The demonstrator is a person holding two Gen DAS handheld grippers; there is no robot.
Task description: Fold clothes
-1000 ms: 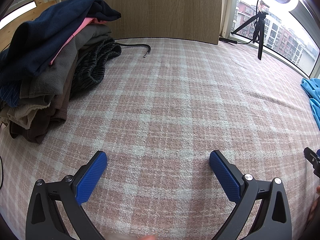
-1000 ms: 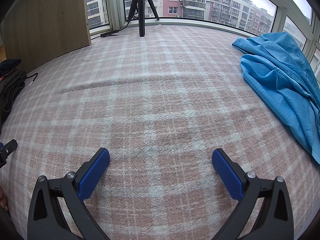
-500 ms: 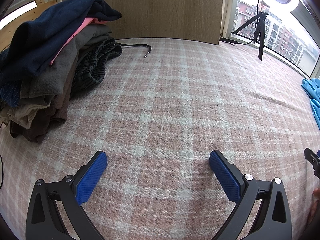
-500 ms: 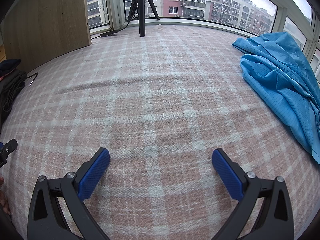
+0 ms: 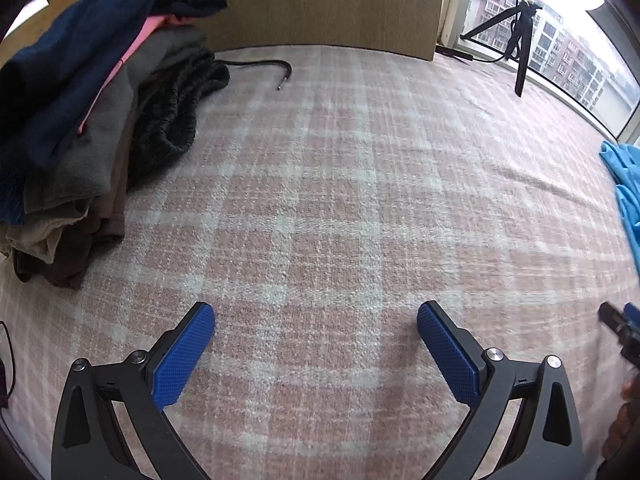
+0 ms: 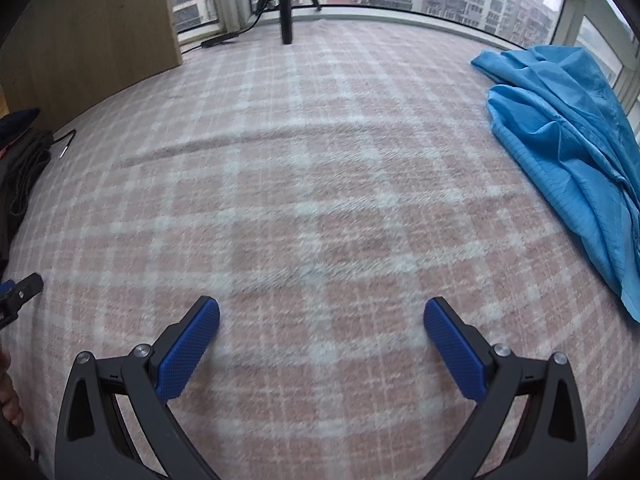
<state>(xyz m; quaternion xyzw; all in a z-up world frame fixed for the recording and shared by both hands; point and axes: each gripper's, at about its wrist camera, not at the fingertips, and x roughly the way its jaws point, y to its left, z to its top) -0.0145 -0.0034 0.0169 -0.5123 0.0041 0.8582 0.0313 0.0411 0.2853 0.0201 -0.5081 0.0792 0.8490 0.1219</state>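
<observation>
Seemingly between garments, both tools hang over bare bedding with nothing gripped. At the upper left of the left wrist view sits a stacked pile of dark folded clothes (image 5: 80, 120), navy on top with a pink edge showing, then grey and brown layers and a dark knitted piece beside it; judged by its tidy layers, this looks like the finished share of the work. Just right of the pile a thin black cable (image 5: 260, 65) lies on the pink-and-white checked blanket (image 5: 340, 200), which fills the middle of both views. Low in the frame, the left gripper (image 5: 316, 340) has its blue-padded fingers spread wide, holding nothing. Far up at the right edge stands a black tripod (image 5: 522, 52) by the window.

In the right wrist view, the right gripper (image 6: 322, 334) at the bottom centre likewise has its fingers wide apart and empty. At the upper right lies a crumpled bright blue garment (image 6: 560, 140), loose and unfolded, well apart from the fingers. That piece appears to be what is left: it needs to be reached, spread flat on the blanket and folded.
</observation>
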